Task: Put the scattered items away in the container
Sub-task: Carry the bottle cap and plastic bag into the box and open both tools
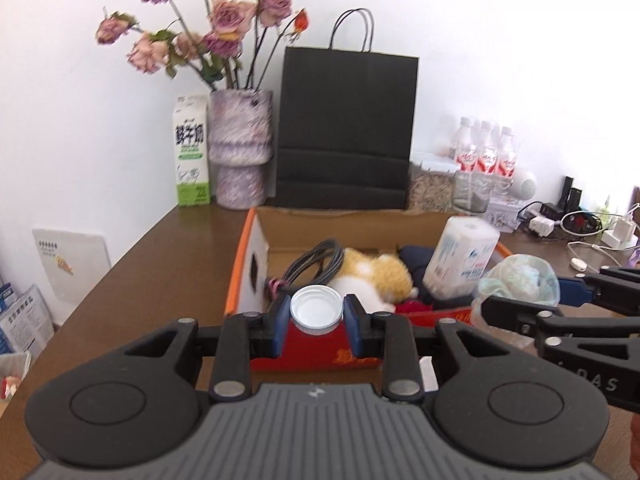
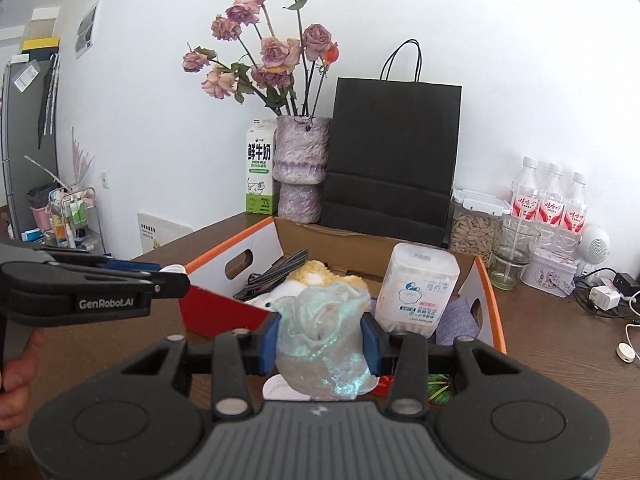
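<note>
My left gripper (image 1: 316, 314) is shut on a white bottle cap (image 1: 316, 310), held just before the near wall of the cardboard box (image 1: 246, 264). My right gripper (image 2: 320, 336) is shut on a crumpled pale green plastic bag (image 2: 320, 332), also in front of the box (image 2: 256, 236); in the left wrist view that bag (image 1: 520, 280) hangs at the right. Inside the box lie a coiled cable (image 1: 316, 262), a yellow and white plush toy (image 1: 376, 276) and a white cotton swab container (image 2: 416, 292). The left gripper (image 2: 172, 276) shows at the left of the right wrist view.
Behind the box stand a black paper bag (image 1: 346, 128), a vase of dried roses (image 1: 240, 152) and a milk carton (image 1: 192, 152). Water bottles (image 2: 552, 200), a glass (image 2: 514, 254), a seed jar (image 2: 476, 228) and chargers with cables (image 2: 608, 292) crowd the right of the brown table (image 1: 160, 264).
</note>
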Demonstrator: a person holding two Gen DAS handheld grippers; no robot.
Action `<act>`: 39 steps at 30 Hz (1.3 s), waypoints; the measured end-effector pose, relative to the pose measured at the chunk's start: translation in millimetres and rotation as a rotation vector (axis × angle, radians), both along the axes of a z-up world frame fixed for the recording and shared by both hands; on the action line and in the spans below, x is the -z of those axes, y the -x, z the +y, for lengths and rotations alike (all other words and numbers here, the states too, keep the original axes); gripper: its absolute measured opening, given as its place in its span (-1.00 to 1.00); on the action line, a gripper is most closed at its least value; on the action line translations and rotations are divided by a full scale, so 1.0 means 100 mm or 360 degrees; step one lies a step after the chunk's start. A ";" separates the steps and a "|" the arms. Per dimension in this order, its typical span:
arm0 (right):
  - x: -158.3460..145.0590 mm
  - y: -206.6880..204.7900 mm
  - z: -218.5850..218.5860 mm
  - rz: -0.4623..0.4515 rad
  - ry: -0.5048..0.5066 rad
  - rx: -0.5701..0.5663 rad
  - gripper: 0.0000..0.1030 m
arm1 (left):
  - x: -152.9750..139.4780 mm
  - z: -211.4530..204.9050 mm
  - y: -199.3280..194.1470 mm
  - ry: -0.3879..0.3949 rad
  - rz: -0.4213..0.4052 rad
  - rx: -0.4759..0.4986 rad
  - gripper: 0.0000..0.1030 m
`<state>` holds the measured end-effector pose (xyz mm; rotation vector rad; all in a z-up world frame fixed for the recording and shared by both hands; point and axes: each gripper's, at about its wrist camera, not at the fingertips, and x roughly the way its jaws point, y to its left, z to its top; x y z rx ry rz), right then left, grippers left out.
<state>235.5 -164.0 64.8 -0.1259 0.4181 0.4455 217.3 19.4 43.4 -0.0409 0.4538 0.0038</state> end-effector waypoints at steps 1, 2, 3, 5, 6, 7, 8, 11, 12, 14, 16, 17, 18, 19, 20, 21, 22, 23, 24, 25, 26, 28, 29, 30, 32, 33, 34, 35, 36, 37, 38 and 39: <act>-0.01 -0.04 -0.01 0.0001 -0.0011 0.0011 -0.21 | -0.03 -0.03 -0.03 -0.0004 -0.0013 0.0011 -0.43; -0.01 -0.07 -0.03 0.0005 -0.0023 0.0021 -0.21 | -0.05 -0.06 -0.06 -0.0006 -0.0024 0.0019 -0.43; -0.02 -0.11 -0.05 0.0011 -0.0033 0.0029 -0.21 | -0.07 -0.09 -0.10 -0.0008 -0.0036 0.0025 -0.43; -0.02 -0.19 -0.09 0.0026 -0.0047 0.0051 -0.21 | -0.11 -0.12 -0.18 -0.0013 -0.0055 0.0032 -0.43; -0.02 -0.22 -0.10 0.0034 -0.0053 0.0060 -0.21 | -0.13 -0.14 -0.22 -0.0015 -0.0064 0.0035 -0.43; -0.01 -0.27 -0.12 0.0047 -0.0060 0.0069 -0.21 | -0.16 -0.15 -0.25 -0.0016 -0.0072 0.0037 -0.43; -0.01 -0.31 -0.13 0.0057 -0.0066 0.0073 -0.21 | -0.18 -0.17 -0.28 -0.0019 -0.0082 0.0039 -0.43; 0.02 -0.41 -0.16 0.0086 -0.0087 0.0078 -0.21 | -0.21 -0.20 -0.39 -0.0038 -0.0096 0.0048 -0.43; 0.04 -0.45 -0.16 0.0101 -0.0092 0.0077 -0.21 | -0.21 -0.20 -0.41 -0.0041 -0.0096 0.0052 -0.43; 0.08 -0.53 -0.15 0.0129 -0.0095 0.0077 -0.21 | -0.20 -0.21 -0.47 -0.0042 -0.0089 0.0049 -0.43; 0.12 -0.62 -0.13 0.0148 -0.0098 0.0077 -0.21 | -0.18 -0.21 -0.54 -0.0047 -0.0079 0.0053 -0.43; 0.12 -0.66 -0.12 0.0151 -0.0099 0.0078 -0.21 | -0.16 -0.21 -0.58 -0.0051 -0.0072 0.0051 -0.43; 0.13 -0.70 -0.10 0.0154 -0.0099 0.0079 -0.21 | -0.14 -0.21 -0.62 -0.0052 -0.0062 0.0051 -0.43; 0.14 -0.76 -0.09 0.0155 -0.0099 0.0079 -0.21 | -0.12 -0.21 -0.66 -0.0051 -0.0053 0.0052 -0.43; 0.15 -0.81 -0.08 0.0158 -0.0097 0.0082 -0.21 | -0.10 -0.21 -0.71 -0.0047 -0.0042 0.0052 -0.43; 0.16 -0.88 -0.07 0.0163 -0.0096 0.0087 -0.21 | -0.08 -0.21 -0.76 -0.0044 -0.0030 0.0052 -0.43; 0.17 -0.94 -0.06 0.0173 -0.0100 0.0087 -0.21 | -0.05 -0.20 -0.81 -0.0041 -0.0017 0.0051 -0.43; 0.18 -1.02 -0.05 0.0185 -0.0106 0.0087 -0.22 | -0.03 -0.19 -0.86 -0.0037 -0.0005 0.0050 -0.43; 0.20 -1.09 -0.04 0.0191 -0.0104 0.0094 -0.22 | 0.00 -0.19 -0.92 -0.0032 0.0011 0.0051 -0.43; 0.23 -1.16 -0.03 0.0195 -0.0098 0.0104 -0.22 | 0.02 -0.18 -0.98 -0.0027 0.0029 0.0049 -0.43; 0.25 -1.24 -0.02 0.0204 -0.0099 0.0115 -0.22 | 0.05 -0.16 -1.04 -0.0025 0.0048 0.0047 -0.43; 0.33 -1.41 -0.02 0.0240 -0.0102 0.0132 -0.22 | 0.10 -0.14 -1.14 -0.0034 0.0076 0.0042 -0.43; 0.36 -1.47 -0.02 0.0257 -0.0102 0.0134 -0.22 | 0.12 -0.14 -1.17 -0.0040 0.0081 0.0037 -0.43; 0.39 -1.52 -0.02 0.0276 -0.0103 0.0133 -0.22 | 0.14 -0.13 -1.20 -0.0053 0.0084 0.0037 -0.43; 0.44 -1.56 -0.03 0.0295 -0.0106 0.0118 -0.22 | 0.19 -0.12 -1.25 -0.0073 0.0098 0.0034 -0.43; 0.46 -1.56 -0.03 0.0294 -0.0103 0.0110 -0.22 | 0.21 -0.11 -1.28 -0.0080 0.0112 0.0033 -0.43; 0.47 -1.54 -0.04 0.0289 -0.0096 0.0103 -0.22 | 0.24 -0.10 -1.30 -0.0084 0.0122 0.0032 -0.43; 0.47 -1.53 -0.04 0.0283 -0.0092 0.0102 -0.22 | 0.27 -0.10 -1.32 -0.0089 0.0133 0.0030 -0.43; 0.47 -1.52 -0.05 0.0281 -0.0095 0.0102 -0.22 | 0.28 -0.10 -1.33 -0.0094 0.0143 0.0029 -0.43; 0.46 -1.51 -0.05 0.0283 -0.0100 0.0100 -0.22 | 0.30 -0.09 -1.34 -0.0095 0.0146 0.0025 -0.43; 0.46 -1.51 -0.05 0.0284 -0.0102 0.0098 -0.22 | 0.31 -0.09 -1.33 -0.0096 0.0142 0.0023 -0.43; 0.46 -1.50 -0.05 0.0284 -0.0101 0.0095 -0.22 | 0.30 -0.09 -1.33 -0.0103 0.0139 0.0015 -0.43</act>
